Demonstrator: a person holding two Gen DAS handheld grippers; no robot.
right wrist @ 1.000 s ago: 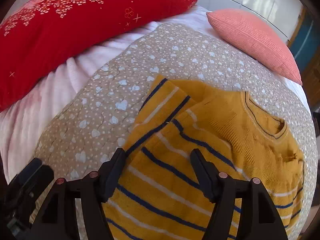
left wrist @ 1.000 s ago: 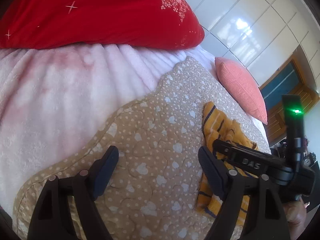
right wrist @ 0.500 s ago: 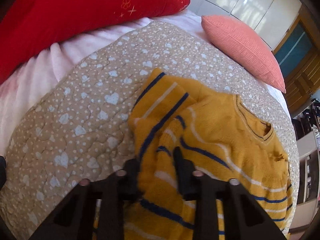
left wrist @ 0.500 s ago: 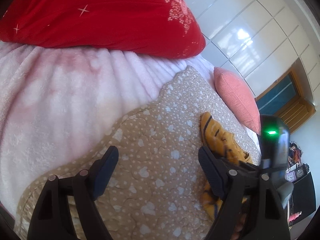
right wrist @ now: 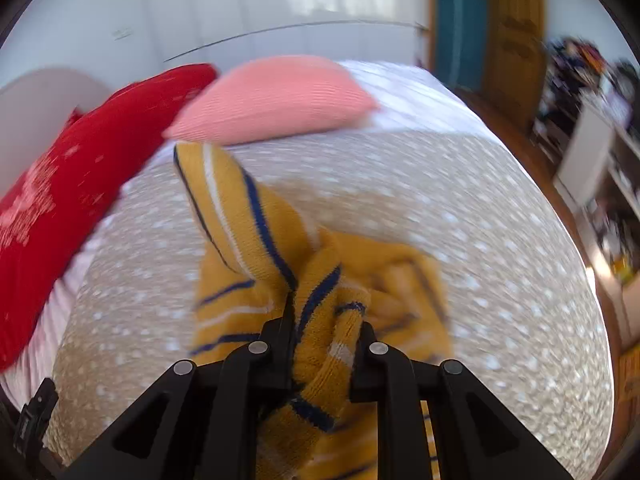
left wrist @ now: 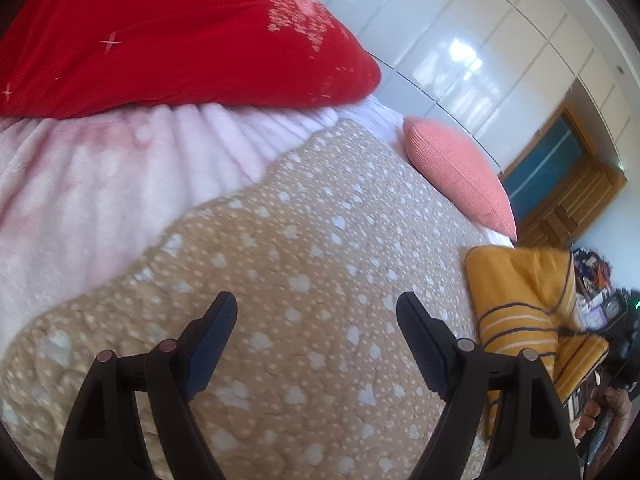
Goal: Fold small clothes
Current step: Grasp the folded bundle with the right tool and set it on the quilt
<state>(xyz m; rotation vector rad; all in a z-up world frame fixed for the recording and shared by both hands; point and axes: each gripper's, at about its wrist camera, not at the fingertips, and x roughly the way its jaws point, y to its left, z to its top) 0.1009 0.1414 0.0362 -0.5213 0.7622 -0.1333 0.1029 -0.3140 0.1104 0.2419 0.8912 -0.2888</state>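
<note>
Now our right gripper (right wrist: 326, 320) has just been closing, and its jaws pinch a bunch of the yellow striped sweater (right wrist: 256, 232) between them. We hold the sweater up off the dotted tan blanket (right wrist: 500, 240), with one striped part sticking up. Our left gripper (left wrist: 316, 340) has its jaws wide apart with nothing in them, above the same blanket. We see a red pillow (left wrist: 180, 36) and a pink pillow (left wrist: 456, 168) farther back.

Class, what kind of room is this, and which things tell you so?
Most likely a bedroom: a bed with a tan heart-patterned quilt, a large red pillow, and a tall white glossy wardrobe behind it.
</note>
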